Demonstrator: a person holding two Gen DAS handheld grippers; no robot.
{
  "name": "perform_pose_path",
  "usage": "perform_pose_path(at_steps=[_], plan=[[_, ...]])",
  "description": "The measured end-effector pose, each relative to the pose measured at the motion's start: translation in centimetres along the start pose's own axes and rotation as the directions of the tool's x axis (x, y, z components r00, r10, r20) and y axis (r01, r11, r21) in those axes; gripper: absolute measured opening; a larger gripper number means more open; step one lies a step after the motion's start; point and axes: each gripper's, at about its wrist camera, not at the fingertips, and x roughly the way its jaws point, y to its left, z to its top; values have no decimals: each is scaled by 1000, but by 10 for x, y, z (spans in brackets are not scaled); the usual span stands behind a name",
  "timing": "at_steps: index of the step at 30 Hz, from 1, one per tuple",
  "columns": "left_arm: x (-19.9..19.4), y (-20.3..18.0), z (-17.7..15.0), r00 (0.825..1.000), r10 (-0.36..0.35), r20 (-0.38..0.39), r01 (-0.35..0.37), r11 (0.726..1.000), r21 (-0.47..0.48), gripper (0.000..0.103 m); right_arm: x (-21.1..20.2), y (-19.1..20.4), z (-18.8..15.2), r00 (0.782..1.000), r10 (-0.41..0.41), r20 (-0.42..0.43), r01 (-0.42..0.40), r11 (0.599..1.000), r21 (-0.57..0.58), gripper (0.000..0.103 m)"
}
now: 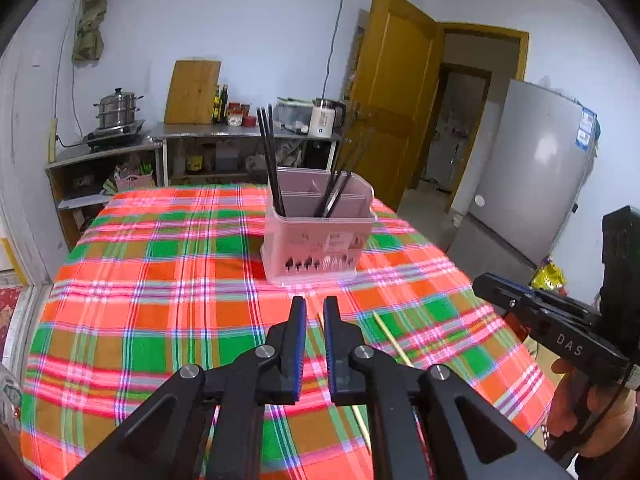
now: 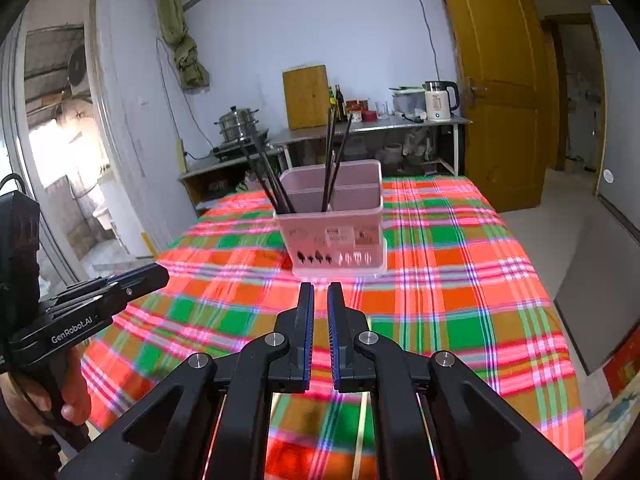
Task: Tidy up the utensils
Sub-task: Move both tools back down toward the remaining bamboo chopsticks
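- Pale blue walls [image 1: 248, 20] enclose the room.
- An open wooden door [image 1: 390, 92] leads to a hallway.
- A metal counter [image 2: 372, 124] bears a kettle [image 2: 438, 100] and a cutting board [image 2: 306, 96].
- Daylight enters by a glass door [image 2: 60, 140].

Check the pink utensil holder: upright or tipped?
Upright. The pink utensil holder stands flat on the plaid tablecloth, its open rim facing up, with dark chopsticks leaning inside its compartments.
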Motion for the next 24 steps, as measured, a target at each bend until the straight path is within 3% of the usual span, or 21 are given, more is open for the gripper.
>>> perform_pose_path(at_steps=[9, 24], plan=[[12, -2, -29, 998, -25, -59, 26, 1000, 1, 8, 6, -4, -28, 998, -17, -59, 16, 1000, -3, 7], [74, -2, -32, 980, -60, -189, 52, 998, -46, 13, 51, -25, -39, 986, -44, -161, 47, 999, 16, 12]])
